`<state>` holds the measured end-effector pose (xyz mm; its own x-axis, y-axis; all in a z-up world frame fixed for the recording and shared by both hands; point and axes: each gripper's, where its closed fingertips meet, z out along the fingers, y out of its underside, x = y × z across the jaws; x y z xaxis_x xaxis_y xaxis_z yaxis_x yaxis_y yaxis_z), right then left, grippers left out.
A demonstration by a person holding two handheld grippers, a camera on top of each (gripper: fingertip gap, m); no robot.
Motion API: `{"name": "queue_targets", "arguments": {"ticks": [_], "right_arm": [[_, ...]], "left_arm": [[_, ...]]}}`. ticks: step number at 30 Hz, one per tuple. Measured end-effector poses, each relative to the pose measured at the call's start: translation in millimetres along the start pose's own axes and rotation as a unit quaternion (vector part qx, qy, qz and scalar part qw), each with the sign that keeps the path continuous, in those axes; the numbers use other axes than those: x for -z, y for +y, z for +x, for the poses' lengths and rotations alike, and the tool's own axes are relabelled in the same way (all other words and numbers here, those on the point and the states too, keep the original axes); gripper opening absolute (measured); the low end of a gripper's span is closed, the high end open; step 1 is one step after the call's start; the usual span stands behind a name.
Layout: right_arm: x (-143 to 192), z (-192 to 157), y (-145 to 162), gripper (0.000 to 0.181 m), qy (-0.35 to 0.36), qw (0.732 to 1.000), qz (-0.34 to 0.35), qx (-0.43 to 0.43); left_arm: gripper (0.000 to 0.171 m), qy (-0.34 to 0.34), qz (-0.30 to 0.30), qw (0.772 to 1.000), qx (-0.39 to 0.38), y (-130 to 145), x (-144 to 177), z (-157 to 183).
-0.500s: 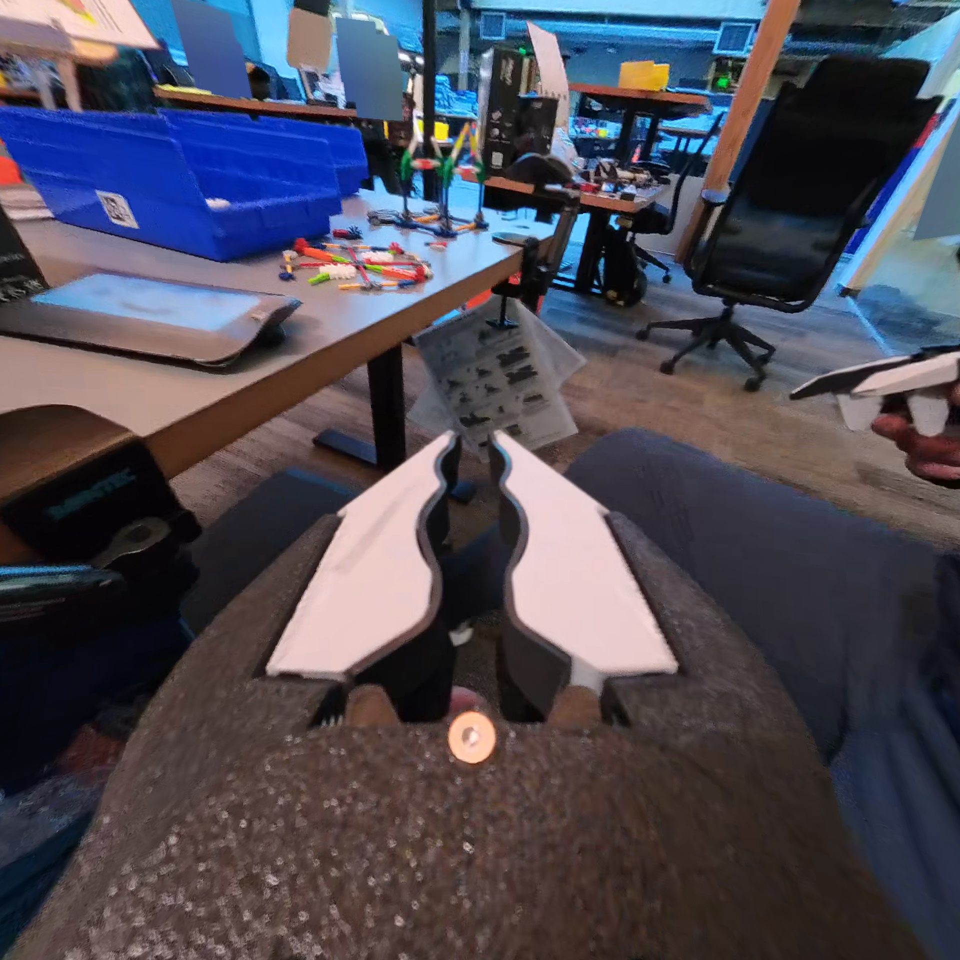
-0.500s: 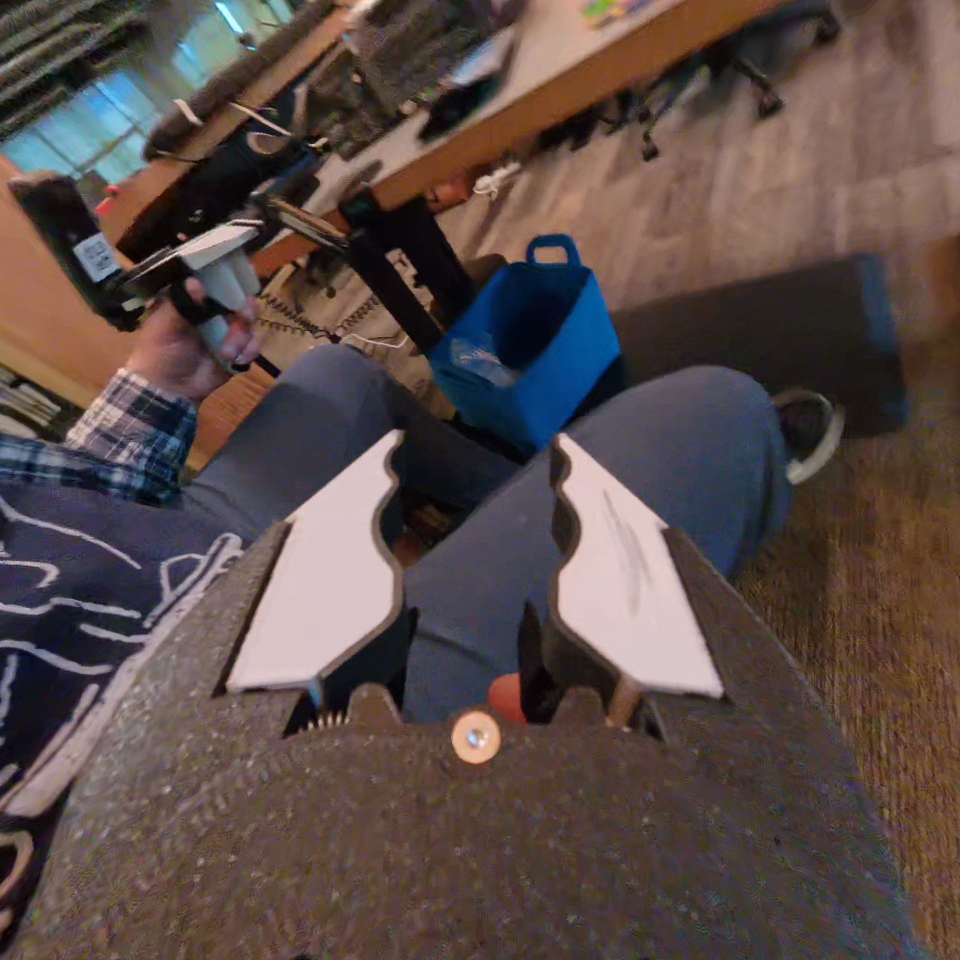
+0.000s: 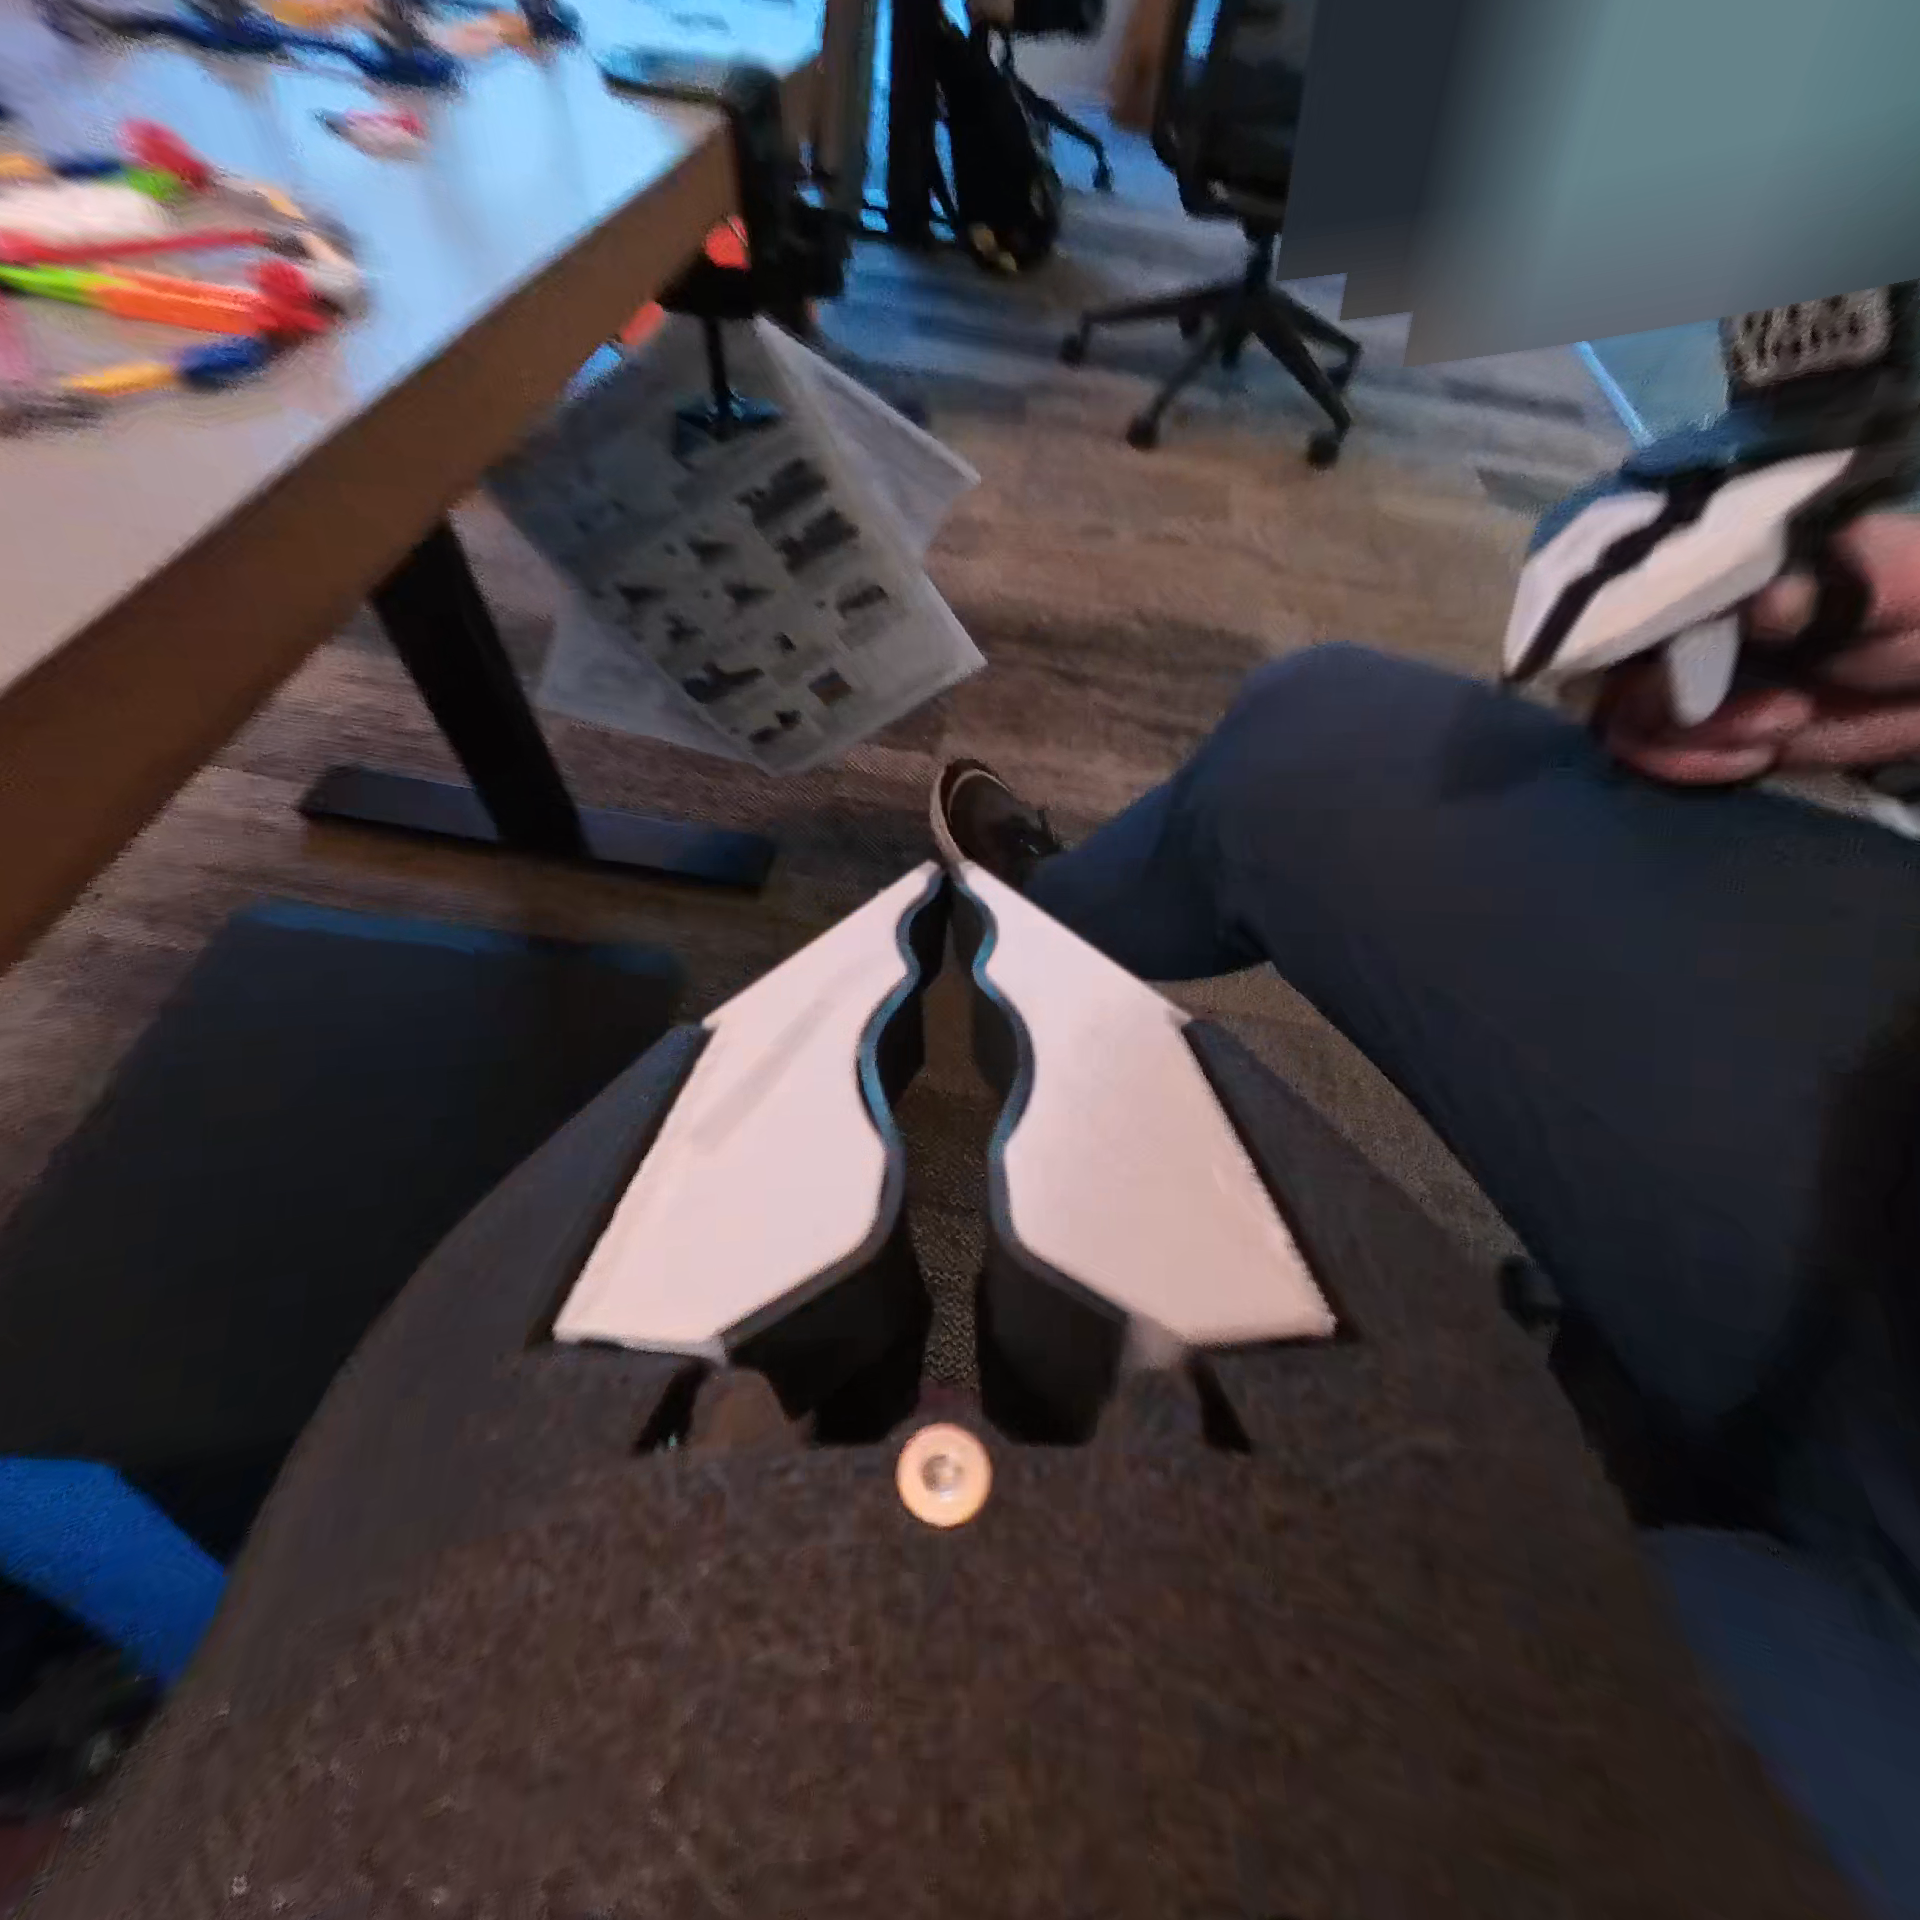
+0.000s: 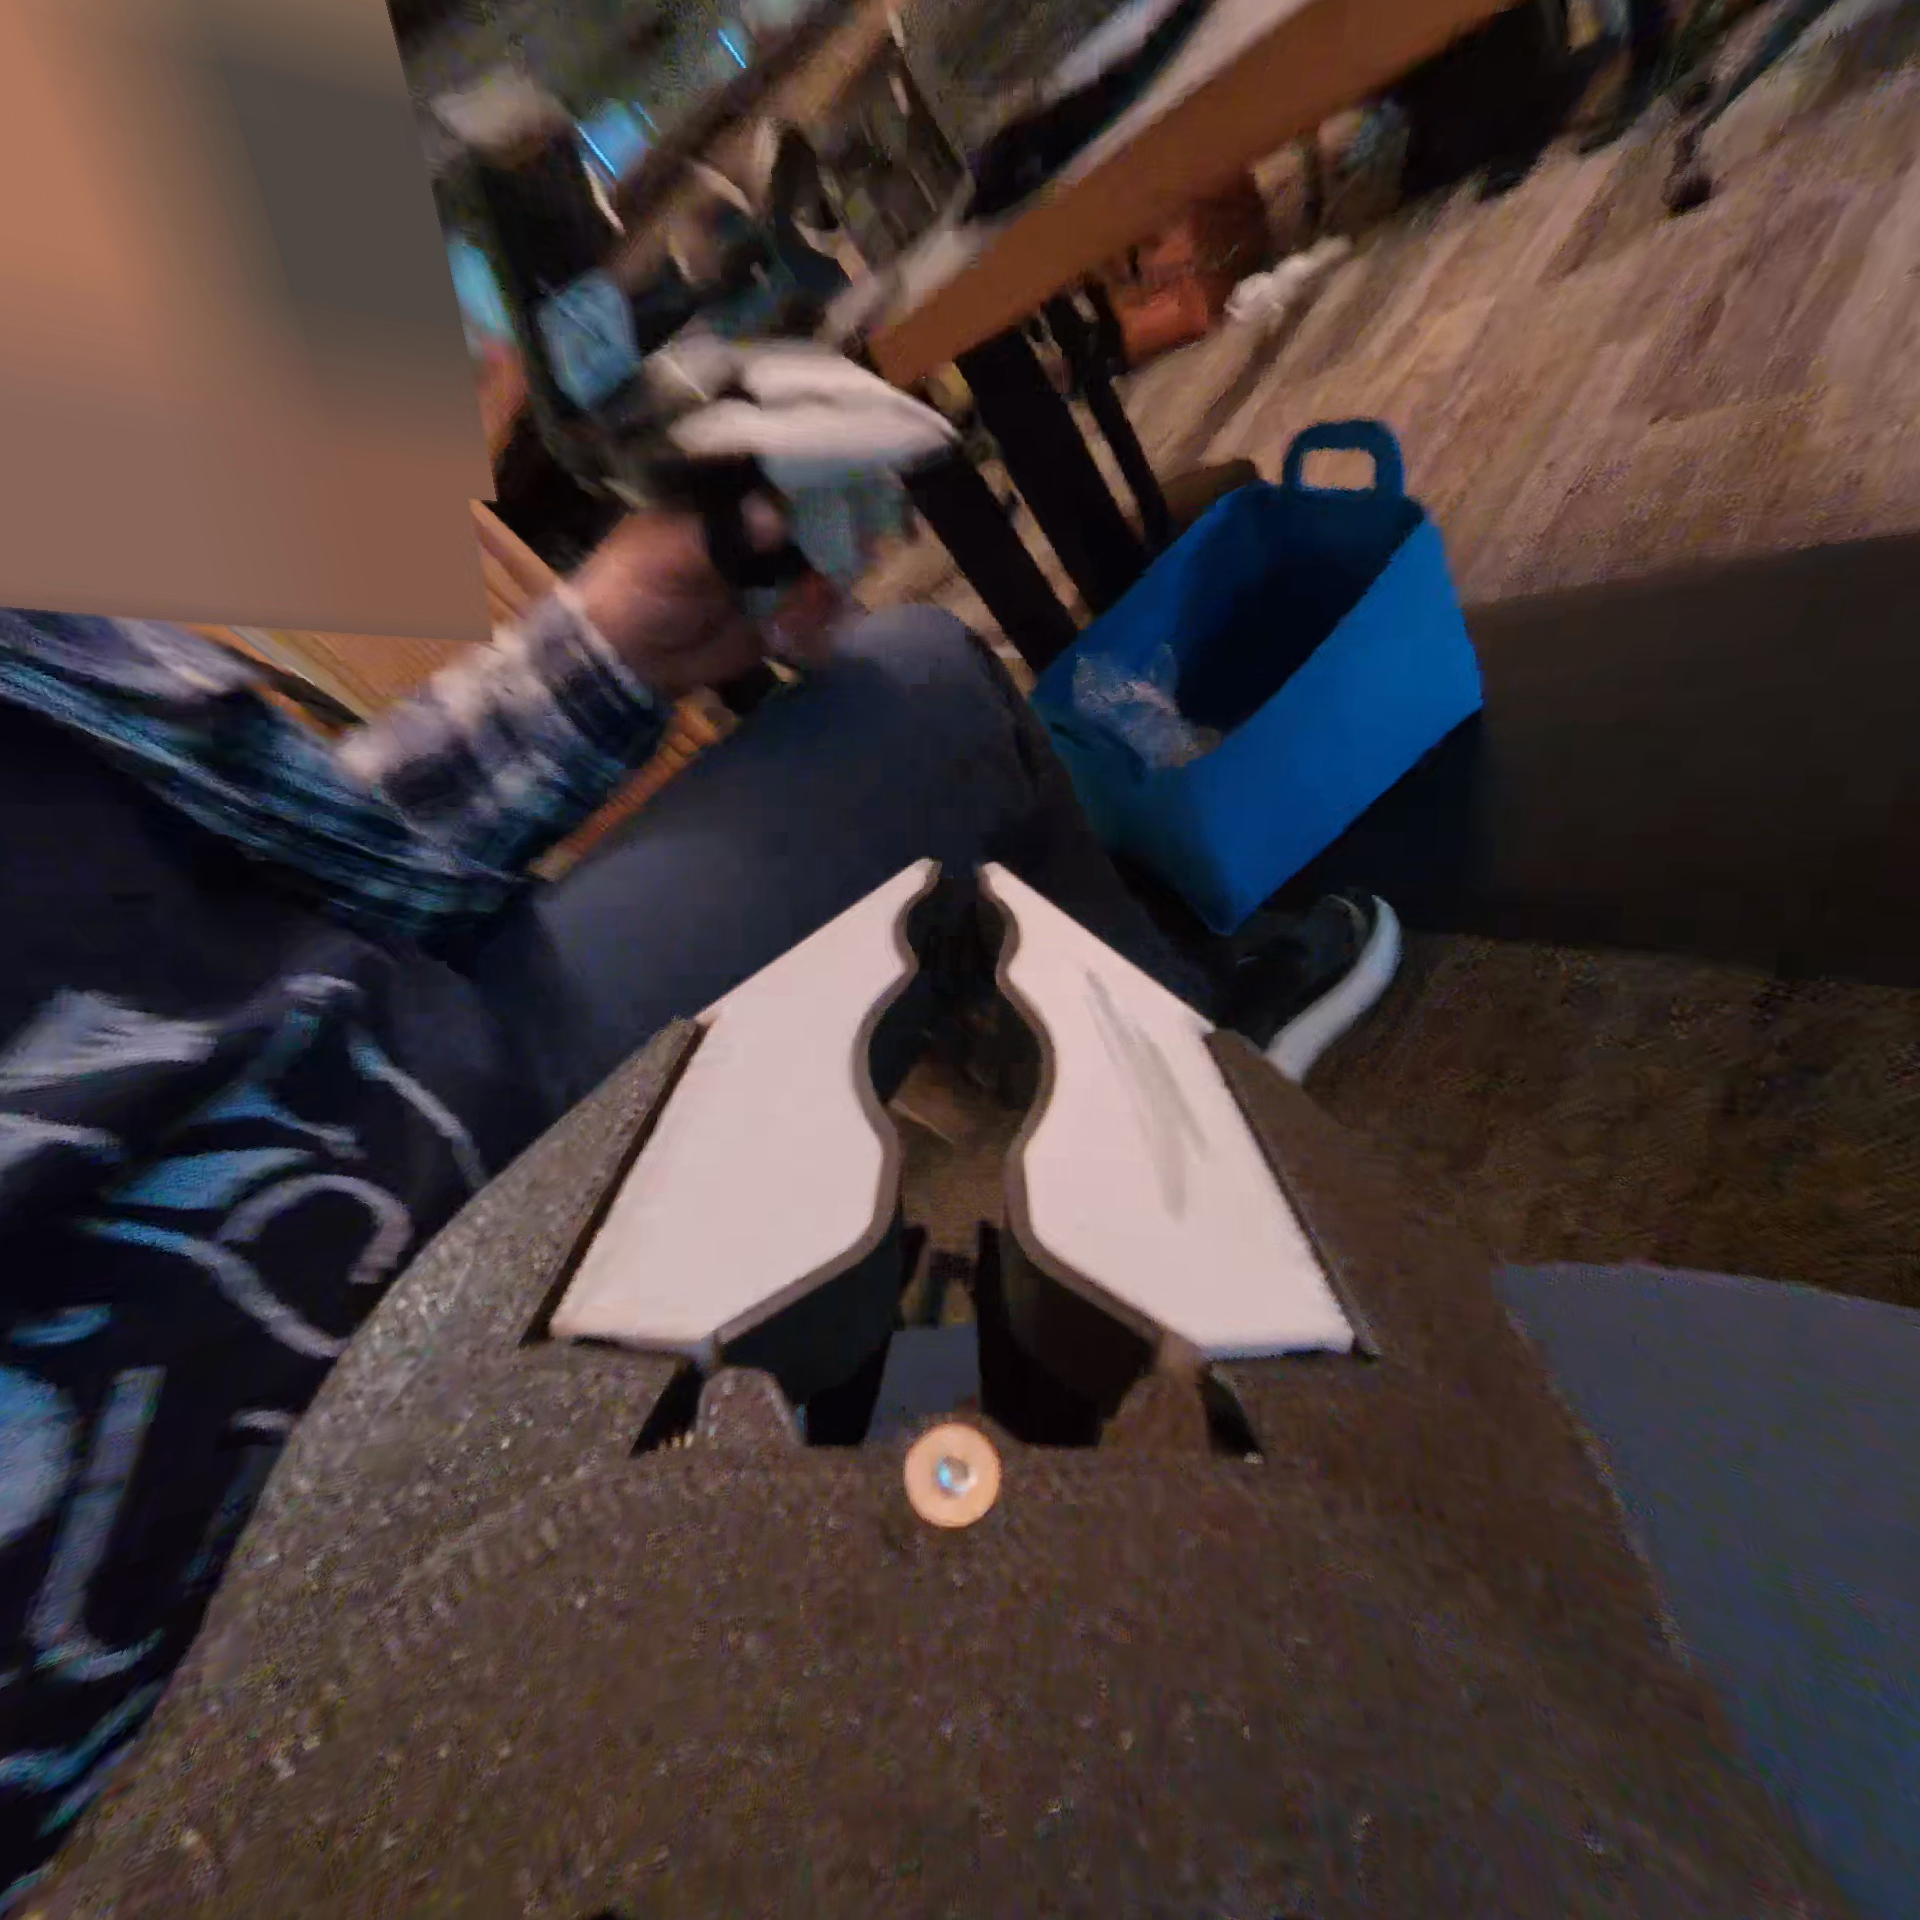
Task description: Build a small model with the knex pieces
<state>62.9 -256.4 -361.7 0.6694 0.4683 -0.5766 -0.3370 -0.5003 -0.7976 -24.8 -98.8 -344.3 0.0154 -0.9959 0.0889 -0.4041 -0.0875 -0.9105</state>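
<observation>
My left gripper (image 3: 951, 878) is shut and empty, its white fingertips touching. It hangs over the floor beside a person's knee in dark blue trousers (image 3: 1455, 935), just short of a dark shoe (image 3: 987, 821). My right gripper (image 4: 961, 873) is shut with only a sliver between its tips and holds nothing; it points down over the same legs (image 4: 810, 810). The right gripper also shows in the left wrist view (image 3: 1662, 561), in a hand above the thigh. The left gripper shows blurred in the right wrist view (image 4: 821, 416).
A wooden table (image 3: 312, 499) with coloured toy rods (image 3: 177, 281) stands at the left, on a black leg (image 3: 468, 675). A printed sheet (image 3: 748, 561) hangs at its corner. A dark mat (image 3: 312, 1143) lies below. A blue bin (image 4: 1278, 707) stands by a shoe (image 4: 1340, 977). An office chair (image 3: 1236, 312) stands behind. One gripper's finger ends stand about 20 cm off the other's.
Both grippers have closed: the left from a narrow gap, the right from wide open. Both views have tilted down towards the floor and legs, with motion blur.
</observation>
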Motion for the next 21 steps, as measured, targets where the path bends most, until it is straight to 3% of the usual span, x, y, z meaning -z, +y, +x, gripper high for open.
{"name": "queue_targets", "arguments": {"ticks": [3,7,10,16,21], "right_arm": [[26,25,-40,0.015,-0.027,0.996,0.082,-0.038],[38,38,-65,0.014,-0.079,0.99,0.102,-0.052],[39,49,-75,0.014,-0.074,0.993,0.09,-0.032],[31,72,-98,0.014,-0.051,0.996,0.053,0.05],[19,92,-119,0.024,-0.052,0.99,0.032,0.126]], "left_arm": [[0.0,0.032,-0.028,0.999,-0.022,0,-56,2],[0.0,0.035,-0.071,0.996,-0.04,13,-89,-6],[0.001,0.025,-0.062,0.998,-0.005,15,-97,-16],[0.004,-0.027,-0.009,1.0,0.008,-8,-95,-22],[0.036,-0.081,0.037,0.996,0.006,-31,-93,-28]]}}
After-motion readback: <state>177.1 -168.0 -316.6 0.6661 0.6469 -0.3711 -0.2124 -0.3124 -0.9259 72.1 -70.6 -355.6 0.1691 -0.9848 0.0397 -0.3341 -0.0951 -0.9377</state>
